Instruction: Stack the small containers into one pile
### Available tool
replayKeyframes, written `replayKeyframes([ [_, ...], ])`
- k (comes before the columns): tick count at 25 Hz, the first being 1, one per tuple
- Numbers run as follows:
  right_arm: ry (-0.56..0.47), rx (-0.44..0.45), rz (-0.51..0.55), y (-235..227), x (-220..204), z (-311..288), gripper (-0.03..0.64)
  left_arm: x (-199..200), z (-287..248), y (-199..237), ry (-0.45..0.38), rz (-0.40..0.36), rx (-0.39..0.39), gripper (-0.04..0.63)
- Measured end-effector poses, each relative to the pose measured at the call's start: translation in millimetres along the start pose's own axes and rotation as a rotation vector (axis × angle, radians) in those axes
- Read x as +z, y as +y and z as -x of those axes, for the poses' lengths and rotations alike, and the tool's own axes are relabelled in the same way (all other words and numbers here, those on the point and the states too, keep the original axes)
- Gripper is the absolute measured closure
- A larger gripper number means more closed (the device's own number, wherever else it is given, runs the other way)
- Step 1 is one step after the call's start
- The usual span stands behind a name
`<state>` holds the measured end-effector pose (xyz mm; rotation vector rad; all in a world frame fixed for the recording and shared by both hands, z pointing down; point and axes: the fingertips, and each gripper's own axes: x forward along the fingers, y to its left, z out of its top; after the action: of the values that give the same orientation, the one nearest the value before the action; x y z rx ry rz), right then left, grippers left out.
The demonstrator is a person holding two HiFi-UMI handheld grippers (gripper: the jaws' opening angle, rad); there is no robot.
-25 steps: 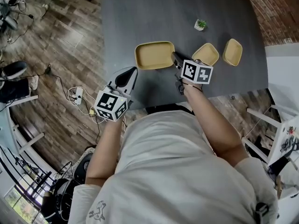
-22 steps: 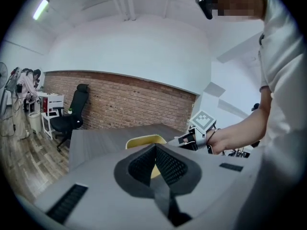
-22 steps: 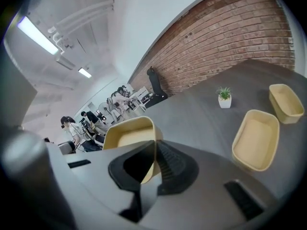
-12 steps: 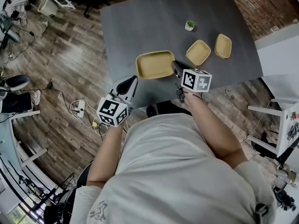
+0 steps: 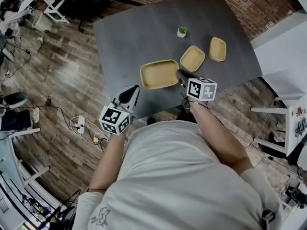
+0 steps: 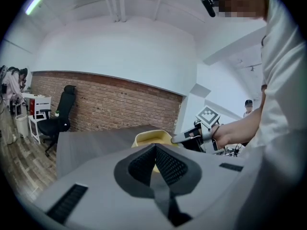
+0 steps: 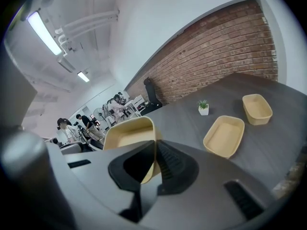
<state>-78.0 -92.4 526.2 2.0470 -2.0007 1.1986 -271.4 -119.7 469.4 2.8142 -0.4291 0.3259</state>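
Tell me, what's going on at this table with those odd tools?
A person holds a two-fingered gripper in each hand over a dark table. The right gripper has its fingers clamped on the rim of the large tan tray. Two smaller ones, a middle tray and a small tray, lie apart further right, with a little potted plant beyond them. Nothing is stacked yet. The left gripper is shut and empty, near the table's front edge.
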Motion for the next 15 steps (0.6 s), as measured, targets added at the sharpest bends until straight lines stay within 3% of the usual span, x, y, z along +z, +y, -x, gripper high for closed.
replayKeyframes([
  [7,0.033,0.032,0.027,-45,28,1,0.598,13,-52,-12,-0.004,0.012,0.037,0.584],
  [15,0.122,0.112,0.102,-120,72,-8,0.598,22,-128,-33,0.006,0.061,0.139,0.584],
])
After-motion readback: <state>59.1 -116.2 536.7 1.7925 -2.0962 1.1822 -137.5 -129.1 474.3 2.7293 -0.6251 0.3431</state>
